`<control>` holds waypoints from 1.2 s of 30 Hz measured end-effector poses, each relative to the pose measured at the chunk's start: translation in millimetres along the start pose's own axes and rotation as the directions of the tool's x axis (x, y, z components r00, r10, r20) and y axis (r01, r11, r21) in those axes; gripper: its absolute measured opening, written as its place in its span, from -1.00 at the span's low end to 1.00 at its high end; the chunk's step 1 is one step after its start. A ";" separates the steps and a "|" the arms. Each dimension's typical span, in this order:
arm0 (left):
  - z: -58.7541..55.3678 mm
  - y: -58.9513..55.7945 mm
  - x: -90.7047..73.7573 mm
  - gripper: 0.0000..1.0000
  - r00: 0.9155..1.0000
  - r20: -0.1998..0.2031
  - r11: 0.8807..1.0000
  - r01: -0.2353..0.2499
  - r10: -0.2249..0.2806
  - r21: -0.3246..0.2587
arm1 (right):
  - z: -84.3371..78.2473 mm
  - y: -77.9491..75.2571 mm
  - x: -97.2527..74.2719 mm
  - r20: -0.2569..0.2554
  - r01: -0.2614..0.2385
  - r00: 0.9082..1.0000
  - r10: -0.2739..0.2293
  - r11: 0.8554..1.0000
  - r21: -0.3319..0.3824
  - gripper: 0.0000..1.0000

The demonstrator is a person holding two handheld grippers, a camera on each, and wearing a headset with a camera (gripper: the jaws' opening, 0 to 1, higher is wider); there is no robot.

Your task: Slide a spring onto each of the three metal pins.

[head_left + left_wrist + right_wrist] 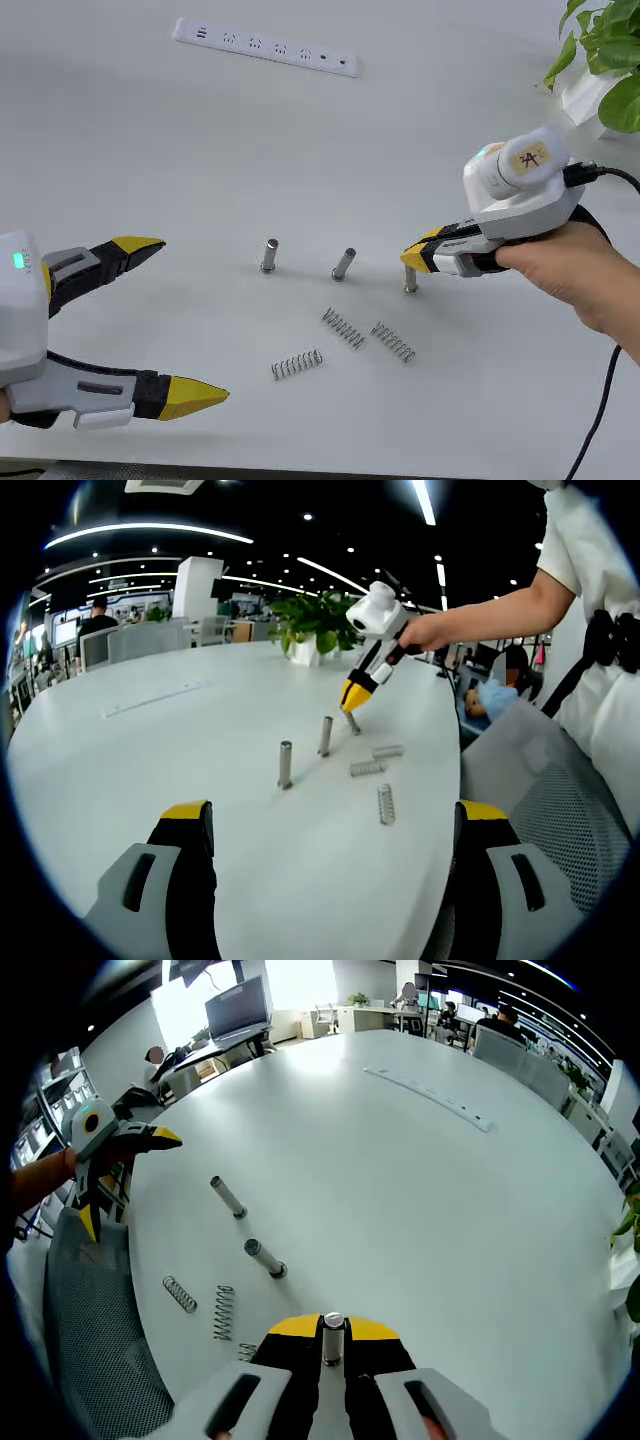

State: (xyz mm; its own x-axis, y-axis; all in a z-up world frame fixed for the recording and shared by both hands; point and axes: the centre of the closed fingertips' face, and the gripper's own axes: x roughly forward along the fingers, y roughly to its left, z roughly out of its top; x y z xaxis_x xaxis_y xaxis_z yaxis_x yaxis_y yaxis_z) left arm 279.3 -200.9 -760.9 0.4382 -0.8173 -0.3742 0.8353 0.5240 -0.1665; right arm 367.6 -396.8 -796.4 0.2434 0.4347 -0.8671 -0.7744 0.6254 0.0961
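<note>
Near centre of white surface (120,150), 3 metal pins in a row: left pin (269,255) upright, middle pin (343,264) leaning, right pin (410,281) at the 3 o'clock end. All bare, no spring on any.

At 6 o'clock of the row, 3 springs lying flat and loose: near spring (297,364), middle spring (343,327), right spring (392,341). Not touching each other or the pins.

Right claw (412,258) narrow, pinched on right pin close to its top; pin head between the yellow tips in right gripper view. Left claw (192,320) spread wide, holding nothing, at 8 o'clock of the pins, well apart from the springs.

Power strip (265,45) at 12 o'clock, plant (600,60) at 2 o'clock, both far from the work.

Probable step: steadying right pin for its first spring.

To do well:
- Fetch right spring with left claw, nearest to the held pin.
- Pinch lightly near 1 end; avoid crushing coils, keep the bore open.
- Line bore up with pin axis before pushing.
- Shift right claw lower on the pin or let go first, since a grip near the top looks likely to block the spring.
</note>
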 end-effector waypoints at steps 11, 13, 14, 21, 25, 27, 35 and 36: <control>1.5 -1.3 2.8 0.98 1.000 -0.002 1.000 0.008 -0.008 0.003 | -1.9 -4.1 -1.5 0.030 0.010 1.000 -0.010 1.000 0.015 -0.92; 1.9 -1.4 3.0 0.98 1.000 -0.001 1.000 0.008 -0.008 0.002 | -2.9 -6.8 -1.4 0.034 0.010 0.999 -0.011 1.000 0.021 -0.92; 1.9 -1.4 3.1 0.98 1.000 -0.001 1.000 0.008 -0.008 0.002 | -3.3 -7.1 -1.1 0.036 0.010 0.999 -0.011 1.000 0.024 -0.92; 2.9 -1.9 4.3 0.98 1.000 -0.002 1.000 0.011 -0.011 0.004 | -4.5 -6.5 -0.7 0.037 0.013 0.999 -0.013 1.000 0.021 -0.92; 3.3 -1.9 4.2 0.98 1.000 0.000 1.000 0.011 -0.011 0.003 | -5.4 -4.4 -2.1 0.037 0.017 0.999 -0.017 1.000 0.022 -0.92; 2.9 -2.2 4.1 0.98 1.000 -0.001 1.000 0.012 -0.012 0.003 | -5.8 -3.5 -3.0 0.038 0.019 0.999 -0.020 1.000 0.020 -0.92; 1.8 -2.8 4.1 0.98 1.000 -0.001 1.000 0.013 -0.013 0.002 | -6.9 -2.1 -5.8 0.041 0.025 0.999 -0.026 1.000 0.017 -0.92; 1.8 -2.8 4.2 0.98 1.000 -0.001 1.000 0.012 -0.012 0.001 | -7.0 -1.9 -5.9 0.041 0.025 0.999 -0.026 1.000 0.016 -0.92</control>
State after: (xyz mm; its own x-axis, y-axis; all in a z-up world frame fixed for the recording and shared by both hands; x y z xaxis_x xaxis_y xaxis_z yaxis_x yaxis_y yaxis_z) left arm 279.4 -206.2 -760.3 0.4276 -0.8233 -0.3734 0.8410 0.5138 -0.1697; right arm 363.5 -405.1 -794.9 0.2868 0.4446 -0.8486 -0.7584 0.6466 0.0825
